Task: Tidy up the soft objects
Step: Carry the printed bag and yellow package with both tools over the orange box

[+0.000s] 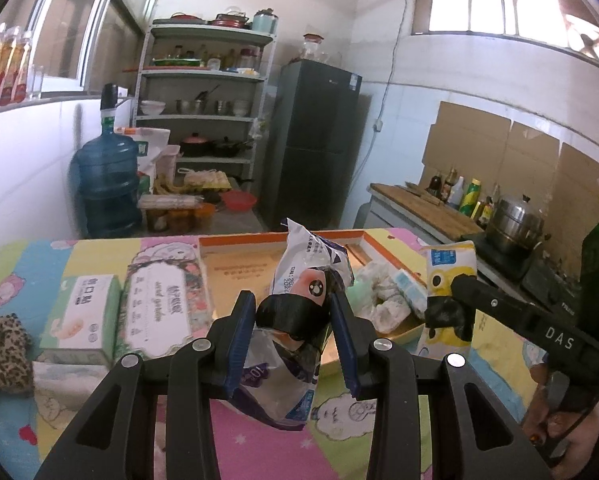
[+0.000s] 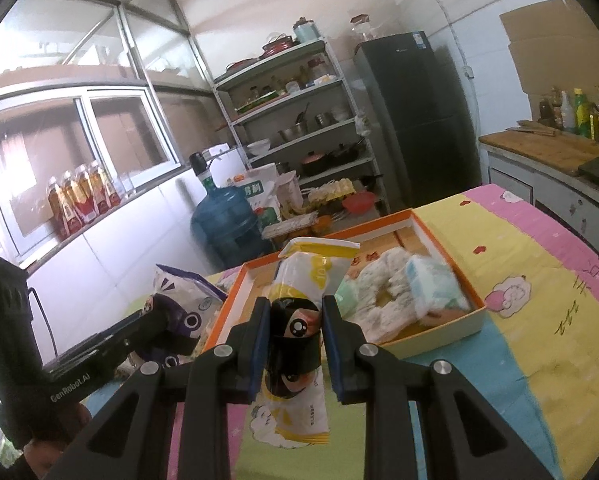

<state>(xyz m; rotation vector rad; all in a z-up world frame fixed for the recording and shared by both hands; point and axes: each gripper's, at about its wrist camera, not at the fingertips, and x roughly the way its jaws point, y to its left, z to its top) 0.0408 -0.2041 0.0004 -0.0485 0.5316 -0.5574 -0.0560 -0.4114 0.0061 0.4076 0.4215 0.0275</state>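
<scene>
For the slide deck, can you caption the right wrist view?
Right claw grips a yellow tissue pack above the orange-rimmed box; left claw holds a purple pack alongside.

- I get daylight from the window at one o'clock, blown out with glare.
- Fisheye bends my edges; corners go black.
- Right view's diapers smear slightly.

The worktop cover is showing pastel pink, yellow, green and blue cartoon patches. The box is showing an orange rim. One tissue pack is looking white and purple, the other tissue pack white and yellow. A leopard-print cloth is lying nearby.
</scene>
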